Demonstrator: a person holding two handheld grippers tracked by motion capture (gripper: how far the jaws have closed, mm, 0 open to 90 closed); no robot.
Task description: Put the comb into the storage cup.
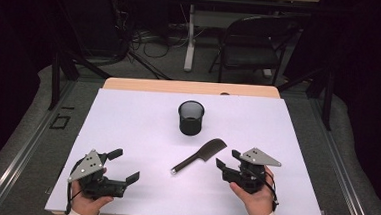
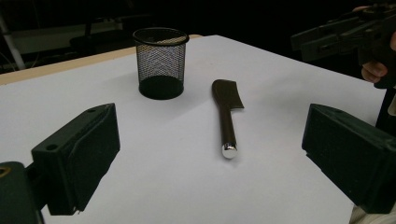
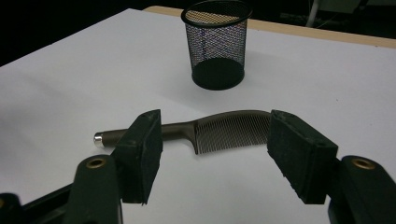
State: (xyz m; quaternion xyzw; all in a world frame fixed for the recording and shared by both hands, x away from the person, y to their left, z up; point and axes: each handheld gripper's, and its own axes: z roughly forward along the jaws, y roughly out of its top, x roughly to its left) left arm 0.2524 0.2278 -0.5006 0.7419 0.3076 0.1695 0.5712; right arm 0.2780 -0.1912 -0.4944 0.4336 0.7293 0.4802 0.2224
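Nearest the person, at about seven o'clock on the white sheet [image 1: 127, 128], the left gripper [image 1: 123, 164] rests in its hand with jaws spread wide and nothing between them. At about five o'clock the right gripper [image 1: 227, 159] points toward the comb [image 1: 199, 155]; its jaws stand partly apart around empty air, the pads [image 3: 142, 151] clear of the comb, which lies just beyond them.

The comb lies flat near the sheet's centre, its round, metal-tipped handle [image 2: 228, 135] aimed toward seven o'clock and its toothed head toward one o'clock. It looks light and stiff, probably hard plastic with a smooth, somewhat slippery handle. The fine teeth would likely flex or slide under the pads, so the better hold seems to be across the handle, close to where it meets the head, pinching from both long sides. Being thin and flat on the sheet, it may skid unless the jaws come down low.

Farther off, at twelve o'clock, a black mesh cup [image 1: 191, 117] stands upright and well apart from the comb, apparently empty. No brand, label or writing can be read on anything.
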